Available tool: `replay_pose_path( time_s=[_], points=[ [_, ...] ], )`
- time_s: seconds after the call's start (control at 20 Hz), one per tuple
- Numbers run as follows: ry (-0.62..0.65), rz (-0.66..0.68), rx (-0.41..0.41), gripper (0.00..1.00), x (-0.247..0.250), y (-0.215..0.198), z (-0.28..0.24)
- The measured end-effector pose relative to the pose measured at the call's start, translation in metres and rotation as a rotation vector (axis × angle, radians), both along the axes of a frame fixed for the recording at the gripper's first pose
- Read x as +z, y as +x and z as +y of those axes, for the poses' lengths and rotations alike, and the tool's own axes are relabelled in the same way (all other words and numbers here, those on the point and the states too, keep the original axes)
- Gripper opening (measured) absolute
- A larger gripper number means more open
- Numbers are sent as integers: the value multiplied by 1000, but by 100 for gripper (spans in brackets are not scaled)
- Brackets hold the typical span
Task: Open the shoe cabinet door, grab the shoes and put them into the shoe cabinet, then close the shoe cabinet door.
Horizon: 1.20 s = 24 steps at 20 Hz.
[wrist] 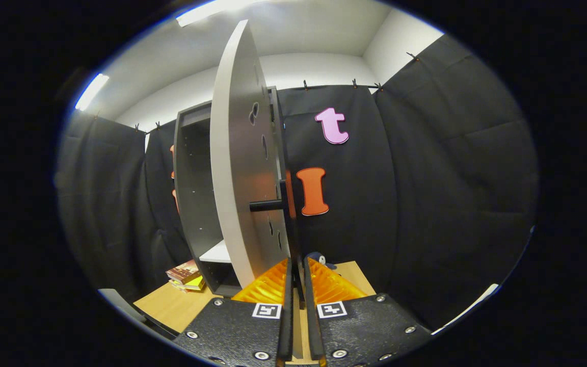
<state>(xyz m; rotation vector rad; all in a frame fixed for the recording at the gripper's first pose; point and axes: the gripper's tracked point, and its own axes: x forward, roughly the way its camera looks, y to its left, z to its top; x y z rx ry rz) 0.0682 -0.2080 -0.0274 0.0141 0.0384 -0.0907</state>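
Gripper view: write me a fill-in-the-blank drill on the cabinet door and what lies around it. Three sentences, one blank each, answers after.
1. The shoe cabinet stands with its door swung ____.
2. The gripper has its two fingers nearly together around the door's ____ edge.
3. A stack of ____ lies on the wooden table beside the cabinet's foot.

Missing words: open; lower; books

Hand-held gripper (297, 272) level, fingers nearly closed.

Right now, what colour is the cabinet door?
Light grey; the open door shows best in the gripper view, just ahead of the nearly closed fingers.
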Motion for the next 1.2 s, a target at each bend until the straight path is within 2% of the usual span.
replay_pose_path(
  time_s=[0.15,0.3,0.55,0.75,1.15,1.2],
  points=[
    [-73,3,-45,12,-1,-5,0],
    [-66,12,-50,13,-2,-19,13],
    [-82,32,-115,12,-8,-35,29],
    [-106,61,-115,20,-22,-36,62],
    [-105,142,-98,47,-63,-18,127],
    [-87,157,-93,53,-72,-15,134]
  ],
)
